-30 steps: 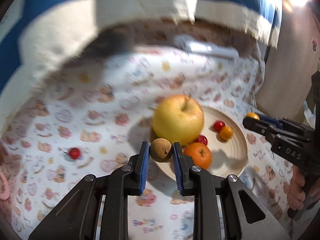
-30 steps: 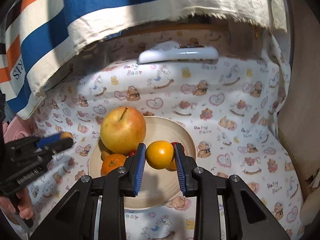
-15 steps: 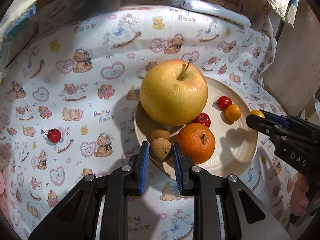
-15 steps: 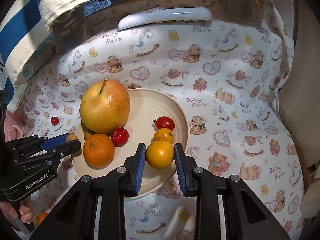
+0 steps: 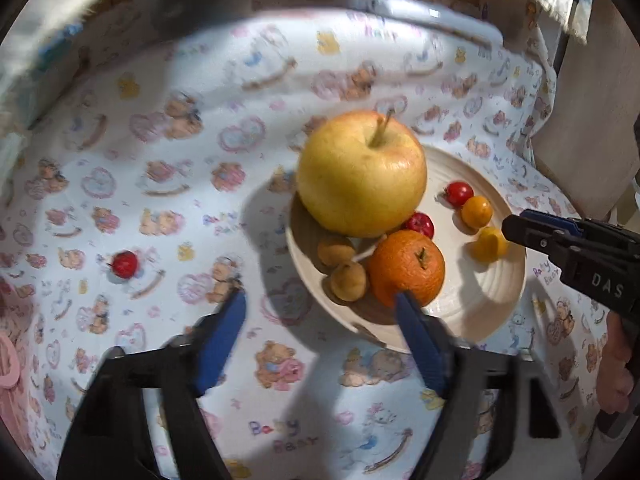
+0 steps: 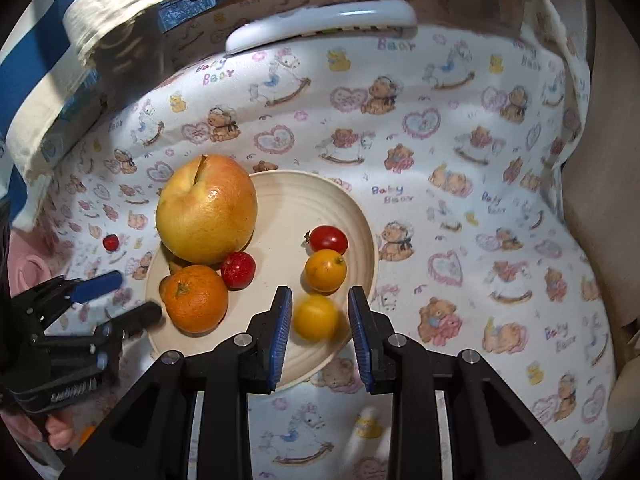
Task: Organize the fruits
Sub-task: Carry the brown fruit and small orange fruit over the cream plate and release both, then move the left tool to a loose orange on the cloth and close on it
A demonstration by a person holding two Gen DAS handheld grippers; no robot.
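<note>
A cream plate (image 5: 480, 312) (image 6: 288, 208) carries a big yellow apple (image 5: 360, 174) (image 6: 206, 208), a mandarin (image 5: 406, 268) (image 6: 196, 298), small red and orange tomatoes and two brown fruits. My left gripper (image 5: 320, 298) (image 6: 140, 295) is opening, jaws wide; one brown fruit (image 5: 348, 286) lies free on the plate just ahead of them. My right gripper (image 6: 320, 300) (image 5: 520, 228) hovers low over the plate's near rim. A blurred yellow fruit (image 6: 316, 317) (image 5: 488, 244) sits between and just past its narrow-set pads, with a sliver of plate showing beside it.
A lone red cherry tomato (image 5: 124, 264) (image 6: 111, 242) lies on the bear-print cloth left of the plate. A white remote-like bar (image 6: 320, 26) rests at the back under a striped cloth (image 6: 40, 60). Something pink (image 5: 8, 360) is at the far left, a wooden panel (image 5: 592, 100) at the right.
The left jaws have spread wide and let the brown fruit down onto the plate beside the other one. The yellow fruit has slipped lower and forward from the right pads.
</note>
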